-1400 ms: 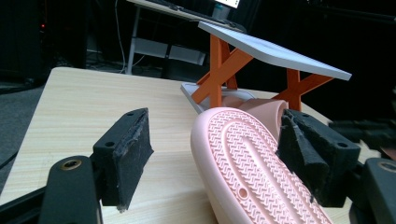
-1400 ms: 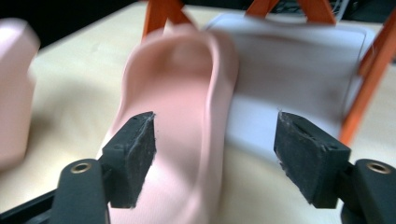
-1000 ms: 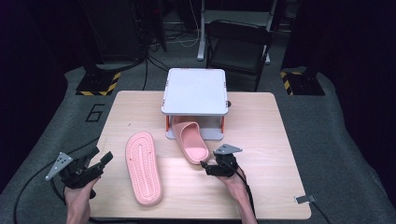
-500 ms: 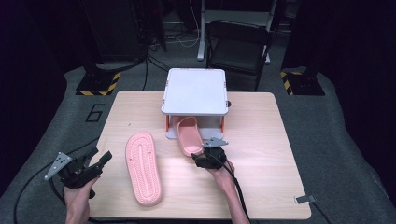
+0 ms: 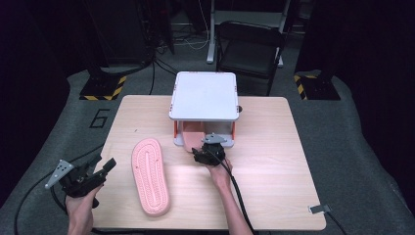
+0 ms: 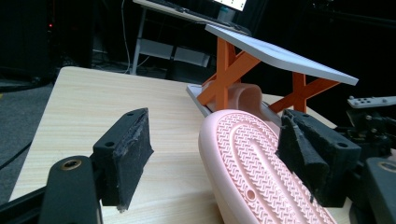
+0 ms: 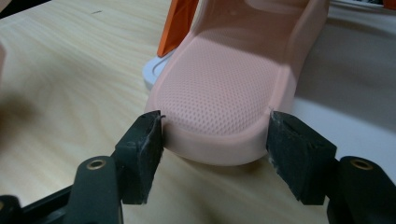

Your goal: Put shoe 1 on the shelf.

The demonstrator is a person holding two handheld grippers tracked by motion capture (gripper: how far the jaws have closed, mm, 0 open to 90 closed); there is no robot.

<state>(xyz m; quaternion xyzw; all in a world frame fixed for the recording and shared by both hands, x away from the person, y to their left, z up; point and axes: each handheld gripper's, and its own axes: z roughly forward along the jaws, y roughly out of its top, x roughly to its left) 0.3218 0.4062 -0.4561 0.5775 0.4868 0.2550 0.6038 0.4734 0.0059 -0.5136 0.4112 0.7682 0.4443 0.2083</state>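
Note:
One pink slipper [image 5: 193, 139] lies sole down, its front part under a small white rack [image 5: 204, 95] with orange legs. My right gripper [image 5: 199, 154] holds its heel: in the right gripper view both pads [image 7: 148, 135] press the sides of the heel [image 7: 224, 88]. Those jaws have just been closing with the heel between them. A second pink slipper [image 5: 150, 176] lies upside down on the table's left half, its ribbed sole [image 6: 252, 163] up. My left gripper [image 5: 105, 168] stands open at the front left, beside that slipper, with nothing between its pads [image 6: 128, 149].
The wooden table [image 5: 274, 161] has free room at its right and back left. A dark chair [image 5: 252, 49] stands behind it. Yellow-black striped floor blocks [image 5: 103, 88] sit at both back corners. A cable [image 5: 240, 196] trails from the right gripper along the forearm.
My right gripper has moved left and toward the rack, and the slipper has slid with it further under the rack. The left hand and the upside-down slipper have not moved.

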